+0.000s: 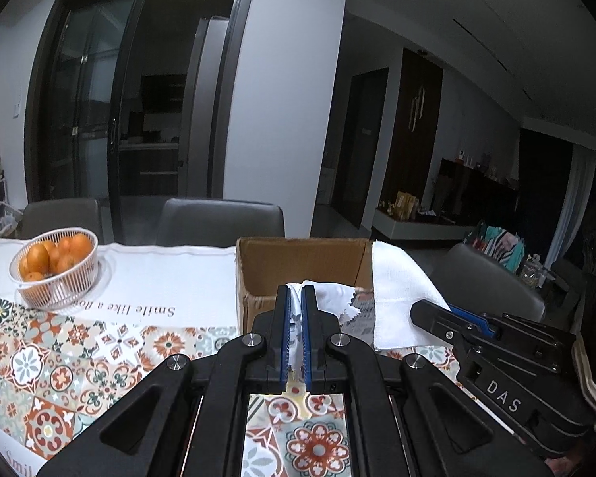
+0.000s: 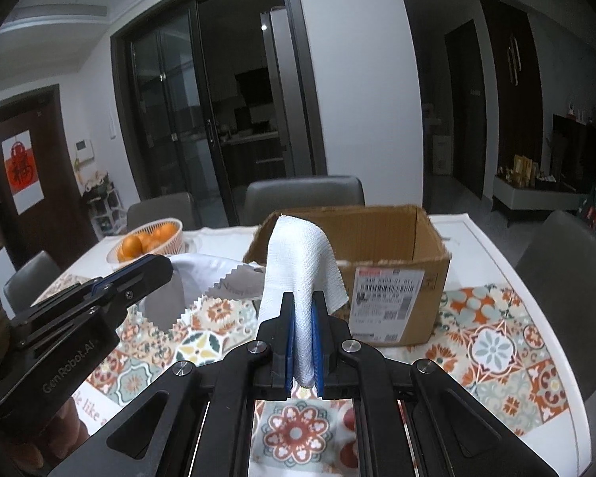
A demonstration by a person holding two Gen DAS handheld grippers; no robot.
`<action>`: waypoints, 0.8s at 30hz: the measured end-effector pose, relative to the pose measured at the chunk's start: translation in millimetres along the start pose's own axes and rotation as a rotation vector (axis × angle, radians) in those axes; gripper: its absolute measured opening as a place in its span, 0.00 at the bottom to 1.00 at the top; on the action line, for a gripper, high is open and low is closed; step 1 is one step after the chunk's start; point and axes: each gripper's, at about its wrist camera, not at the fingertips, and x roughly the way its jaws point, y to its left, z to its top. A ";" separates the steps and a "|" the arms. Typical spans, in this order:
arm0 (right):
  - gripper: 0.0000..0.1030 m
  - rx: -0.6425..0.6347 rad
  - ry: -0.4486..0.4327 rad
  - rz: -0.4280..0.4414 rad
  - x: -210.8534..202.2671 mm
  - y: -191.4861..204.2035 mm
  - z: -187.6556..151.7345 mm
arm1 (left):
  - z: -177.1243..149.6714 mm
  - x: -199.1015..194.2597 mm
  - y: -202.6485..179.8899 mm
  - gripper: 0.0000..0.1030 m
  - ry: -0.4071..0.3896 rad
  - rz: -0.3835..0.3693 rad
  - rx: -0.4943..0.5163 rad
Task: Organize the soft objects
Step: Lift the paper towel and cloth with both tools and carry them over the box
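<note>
My left gripper (image 1: 297, 289) is shut on a thin white cloth (image 1: 333, 298) with zigzag-cut edges, held above the table in front of the open cardboard box (image 1: 298, 258). To its right, the right gripper (image 1: 422, 308) holds a thick white woven towel (image 1: 397, 286). In the right wrist view, my right gripper (image 2: 302, 298) is shut on that towel (image 2: 298, 254), which drapes over the fingers in front of the box (image 2: 377, 234). The left gripper (image 2: 163, 264) shows at the left with the thin cloth (image 2: 214, 274) hanging from it.
A white basket of oranges (image 1: 55, 270) (image 2: 151, 238) stands at the back left of the table, which has a patterned tile cloth (image 1: 79, 357) (image 2: 496, 338). Grey chairs (image 1: 218, 218) (image 2: 304, 194) line the far side, and another chair (image 2: 568, 278) stands at the right.
</note>
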 end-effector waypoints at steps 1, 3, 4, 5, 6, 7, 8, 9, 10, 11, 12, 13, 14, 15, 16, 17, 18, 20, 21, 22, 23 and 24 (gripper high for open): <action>0.08 -0.001 -0.007 0.001 -0.6 0.0 3.0 | 1.9 0.3 0.5 0.07 -0.005 -0.001 0.000; 0.08 -0.003 -0.025 -0.002 -2.7 -0.8 9.4 | 5.9 0.7 -0.1 0.07 -0.016 -0.004 -0.001; 0.08 -0.005 -0.029 -0.002 -3.1 -1.0 11.5 | 8.0 1.2 -0.4 0.07 -0.021 -0.005 0.000; 0.08 -0.007 -0.033 -0.001 -3.3 -1.1 13.8 | 10.6 1.2 -0.7 0.07 -0.028 -0.007 0.000; 0.08 -0.009 -0.040 -0.001 -3.4 -1.6 16.8 | 13.1 1.7 -0.8 0.07 -0.034 -0.009 0.000; 0.08 -0.010 -0.043 -0.001 -3.3 -2.2 18.7 | 14.4 2.4 -1.2 0.07 -0.038 -0.009 0.002; 0.08 -0.010 -0.048 0.001 -3.2 -2.8 20.8 | 16.5 3.6 -1.4 0.07 -0.043 -0.008 0.003; 0.08 -0.011 -0.055 0.002 -3.1 -3.6 23.6 | 18.9 4.7 -1.4 0.07 -0.048 -0.010 0.004; 0.08 -0.012 -0.059 0.002 -3.1 -4.0 24.9 | 20.7 5.3 -1.6 0.07 -0.051 -0.011 0.004; 0.08 -0.014 -0.064 0.002 -2.6 -4.6 27.3 | 22.7 6.9 -1.4 0.07 -0.055 -0.011 0.006; 0.08 -0.016 -0.068 0.001 -1.8 -5.3 29.6 | 24.1 8.8 -1.6 0.07 -0.057 -0.010 0.008; 0.08 -0.017 -0.071 0.001 -1.2 -6.1 31.3 | 26.3 11.3 -1.6 0.07 -0.060 -0.009 0.011; 0.08 -0.018 -0.074 0.001 -0.2 -6.4 33.0 | 27.8 13.6 -1.8 0.07 -0.061 -0.009 0.013; 0.08 -0.020 -0.078 0.000 1.4 -7.7 35.6 | 29.4 15.1 -2.2 0.07 -0.063 -0.009 0.015; 0.08 -0.021 -0.079 -0.001 2.3 -8.1 37.1 | 30.6 17.0 -2.7 0.07 -0.065 -0.008 0.016; 0.08 -0.021 -0.082 -0.001 3.5 -9.4 38.9 | 32.2 19.3 -3.5 0.07 -0.068 -0.009 0.019; 0.08 -0.022 -0.084 -0.001 5.0 -10.7 40.8 | 33.8 21.9 -4.1 0.07 -0.070 -0.008 0.022; 0.08 -0.022 -0.088 -0.001 7.3 -12.8 42.3 | 36.4 27.2 -5.4 0.07 -0.074 -0.009 0.028; 0.08 -0.022 -0.090 0.000 9.6 -14.9 44.3 | 37.5 29.4 -5.8 0.07 -0.075 -0.009 0.029; 0.08 -0.021 -0.091 -0.001 11.7 -16.4 45.7 | 39.0 32.7 -6.6 0.07 -0.076 -0.009 0.032; 0.08 -0.020 -0.092 -0.001 13.5 -17.8 46.9 | 40.4 35.4 -8.4 0.07 -0.078 -0.009 0.034; 0.08 -0.019 -0.093 0.000 15.9 -19.7 48.7 | 41.1 37.9 -8.9 0.07 -0.079 -0.008 0.036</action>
